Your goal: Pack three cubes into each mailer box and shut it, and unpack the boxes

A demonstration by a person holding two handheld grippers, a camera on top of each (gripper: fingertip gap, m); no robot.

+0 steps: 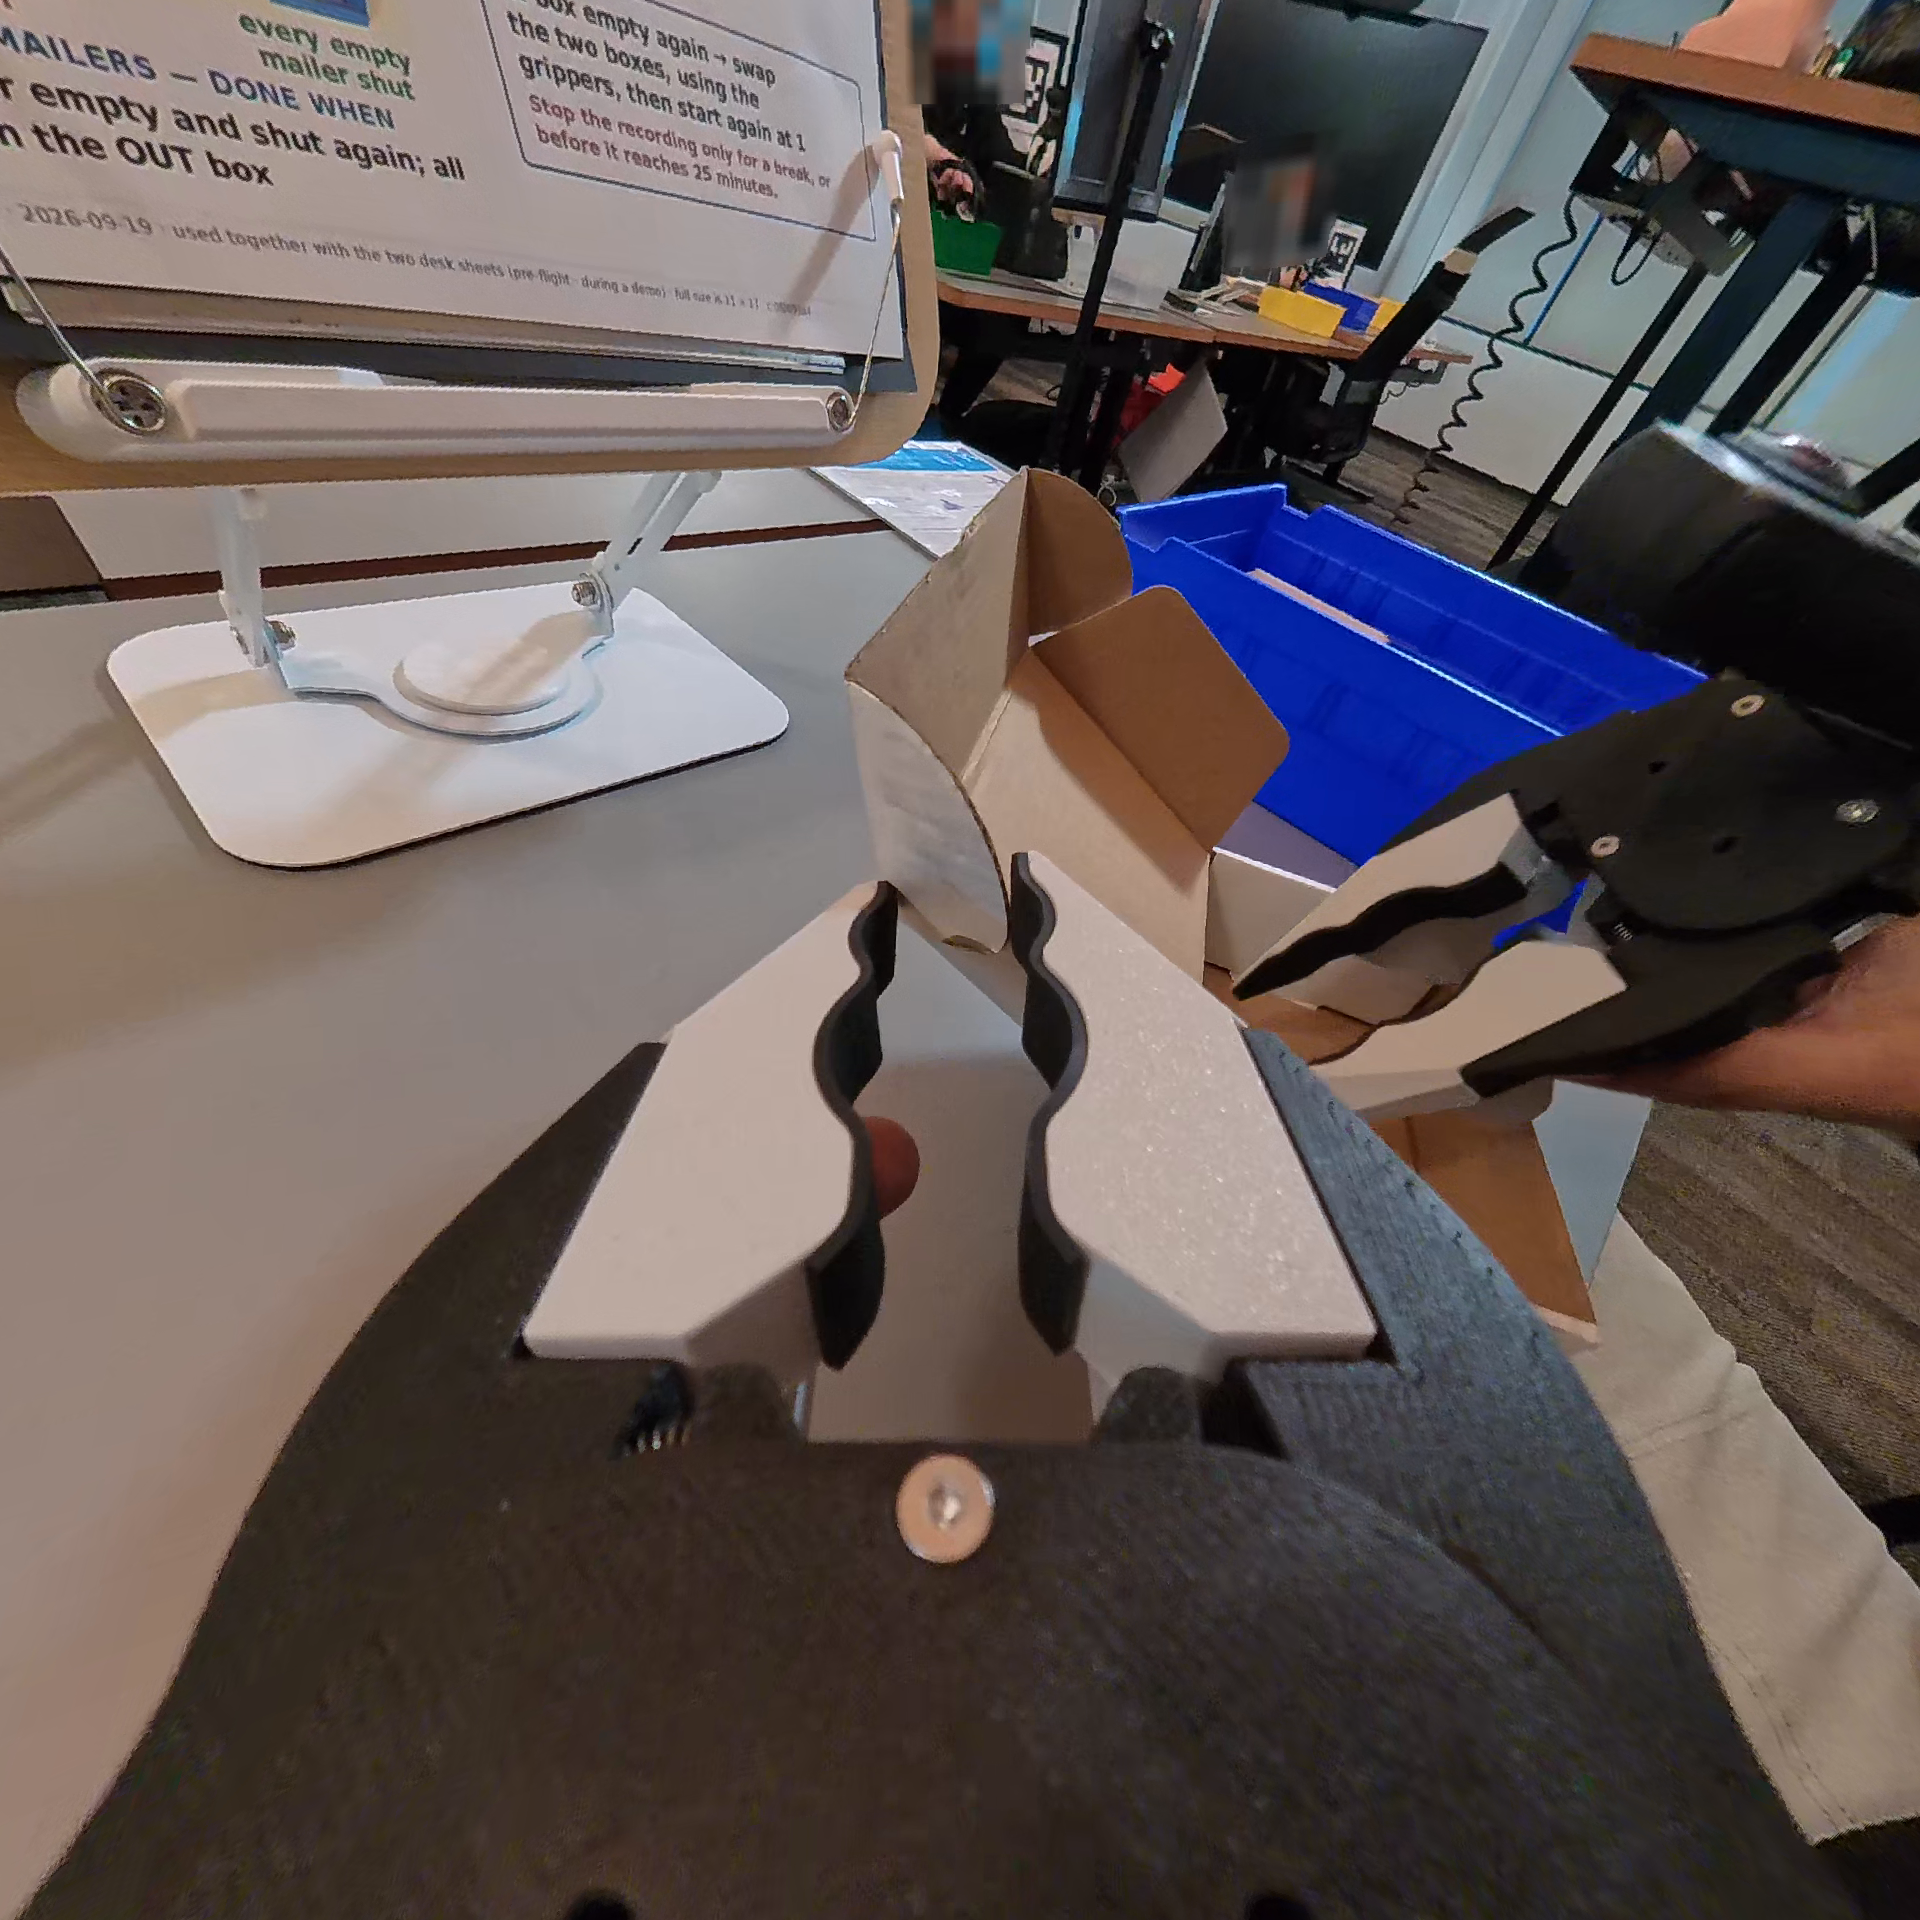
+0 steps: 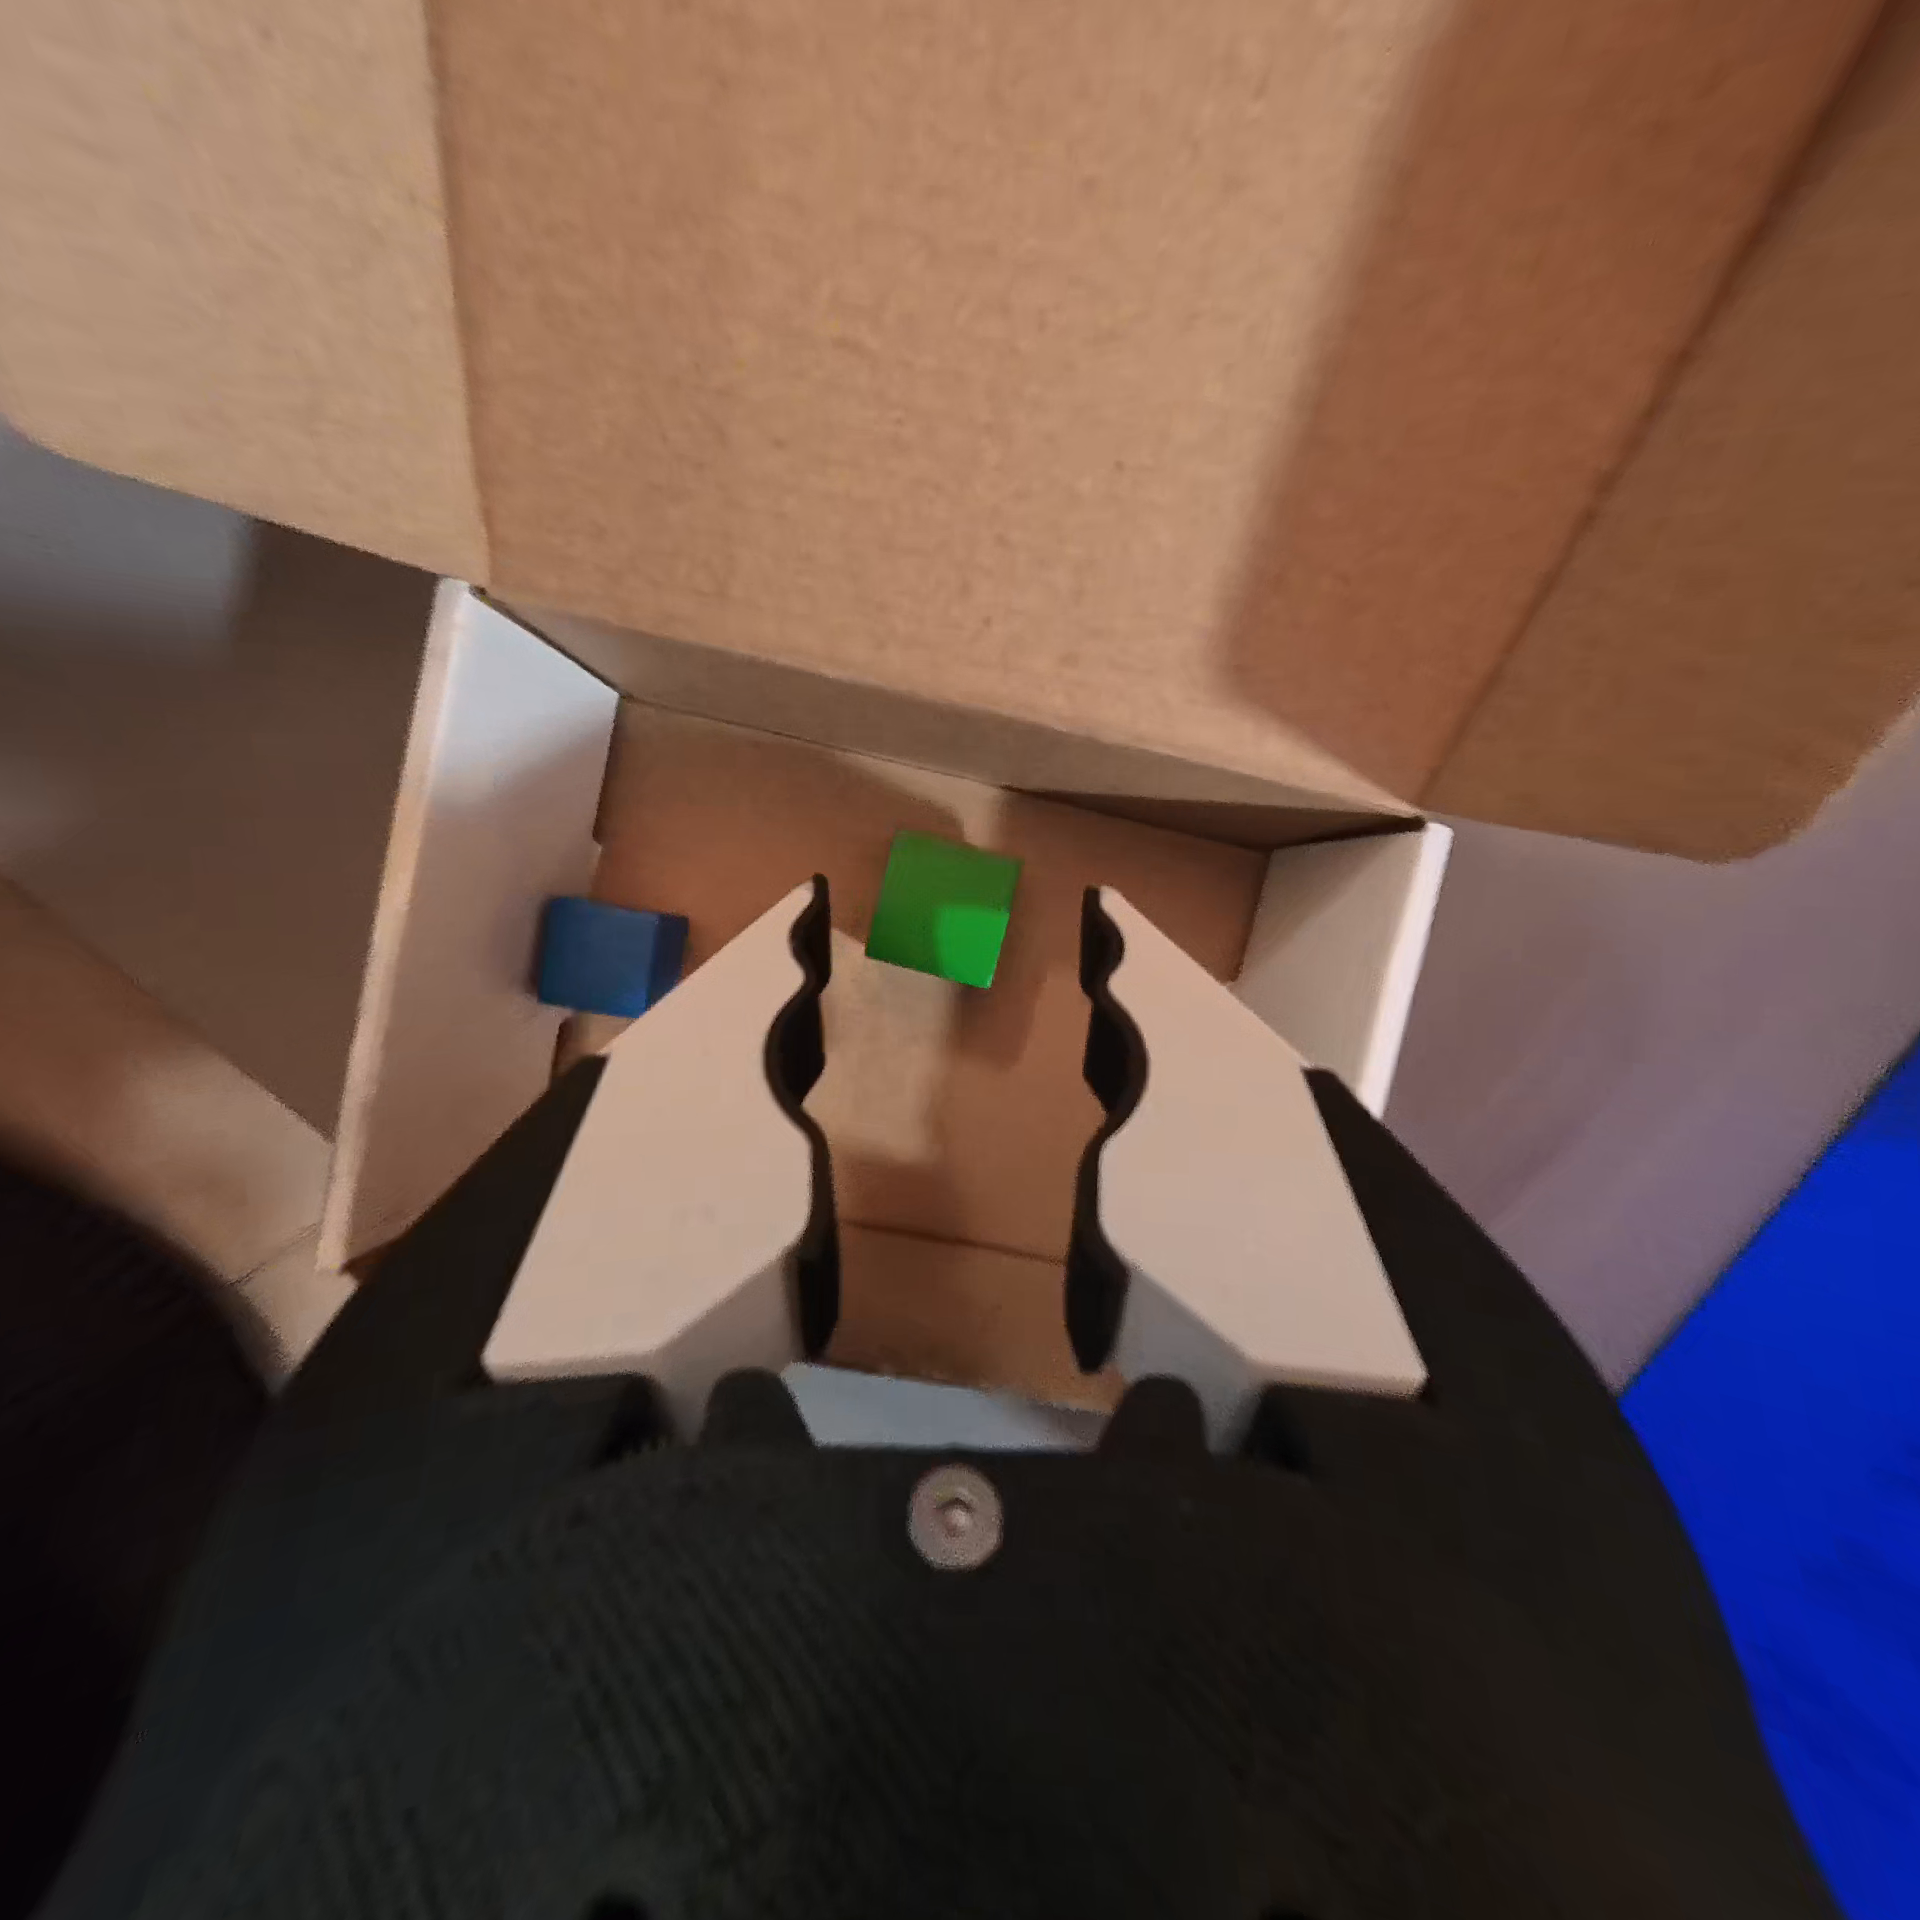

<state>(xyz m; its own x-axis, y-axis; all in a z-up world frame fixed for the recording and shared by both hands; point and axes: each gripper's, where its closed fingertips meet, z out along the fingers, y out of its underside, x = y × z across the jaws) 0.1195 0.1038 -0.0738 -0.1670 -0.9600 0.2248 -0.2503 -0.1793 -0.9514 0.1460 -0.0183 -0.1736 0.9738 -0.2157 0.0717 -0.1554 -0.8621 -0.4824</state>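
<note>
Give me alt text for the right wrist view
The open right hand-held gripper points down into an open white mailer box, where a green cube and a blue cube lie apart on the brown floor under its raised lid.

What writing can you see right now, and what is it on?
White sheet on the stand: printed lines, legible, but I don't repeat wording.
Paper flat on the desk behind: too small to read.
Right claw: tiny white mark, unreadable.
Mailer box, green cube, blue cube: none.
</note>
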